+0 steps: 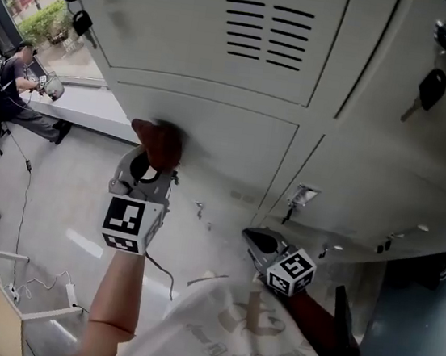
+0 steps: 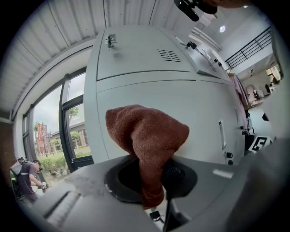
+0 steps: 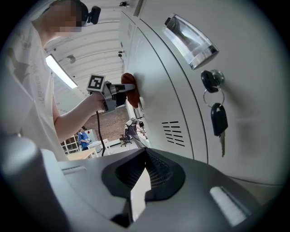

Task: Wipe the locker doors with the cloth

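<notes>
A brown cloth is pressed against a grey locker door in the lower row, near its upper left corner. My left gripper is shut on the cloth, which bunches up out of the jaws in the left gripper view and touches the door. My right gripper hangs lower and to the right, away from the door, shut with nothing in it. The right gripper view looks along the lockers toward the left gripper and the cloth.
Keys hang from locks on the upper doors, and one is close to the right gripper. A vent marks the upper door. A person sits by the window at far left. A cable lies on the floor.
</notes>
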Action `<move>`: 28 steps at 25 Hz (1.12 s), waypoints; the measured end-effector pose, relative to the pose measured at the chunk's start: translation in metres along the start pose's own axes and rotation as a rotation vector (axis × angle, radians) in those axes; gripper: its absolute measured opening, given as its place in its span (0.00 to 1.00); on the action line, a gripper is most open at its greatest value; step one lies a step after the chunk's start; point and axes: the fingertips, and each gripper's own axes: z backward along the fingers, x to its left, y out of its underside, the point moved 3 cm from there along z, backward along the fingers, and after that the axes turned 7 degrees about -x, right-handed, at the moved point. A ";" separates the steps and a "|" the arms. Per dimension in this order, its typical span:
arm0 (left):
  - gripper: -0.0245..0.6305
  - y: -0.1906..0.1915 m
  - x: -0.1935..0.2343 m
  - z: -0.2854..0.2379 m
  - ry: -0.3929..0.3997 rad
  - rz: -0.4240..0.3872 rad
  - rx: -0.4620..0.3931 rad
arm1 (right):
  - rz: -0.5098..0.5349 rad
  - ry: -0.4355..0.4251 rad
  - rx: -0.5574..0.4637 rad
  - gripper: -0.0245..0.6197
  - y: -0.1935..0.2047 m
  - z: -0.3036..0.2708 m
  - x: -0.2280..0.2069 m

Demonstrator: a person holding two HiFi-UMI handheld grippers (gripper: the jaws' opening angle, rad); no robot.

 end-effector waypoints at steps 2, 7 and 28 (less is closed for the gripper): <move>0.16 -0.005 -0.004 0.003 0.014 0.003 -0.007 | 0.011 -0.024 -0.012 0.05 -0.002 -0.013 0.002; 0.16 -0.010 -0.036 -0.007 0.133 0.076 -0.040 | 0.005 0.030 0.019 0.05 0.000 0.002 0.007; 0.16 -0.077 -0.144 -0.027 0.317 0.010 -0.237 | 0.018 -0.018 0.036 0.05 0.000 0.022 0.008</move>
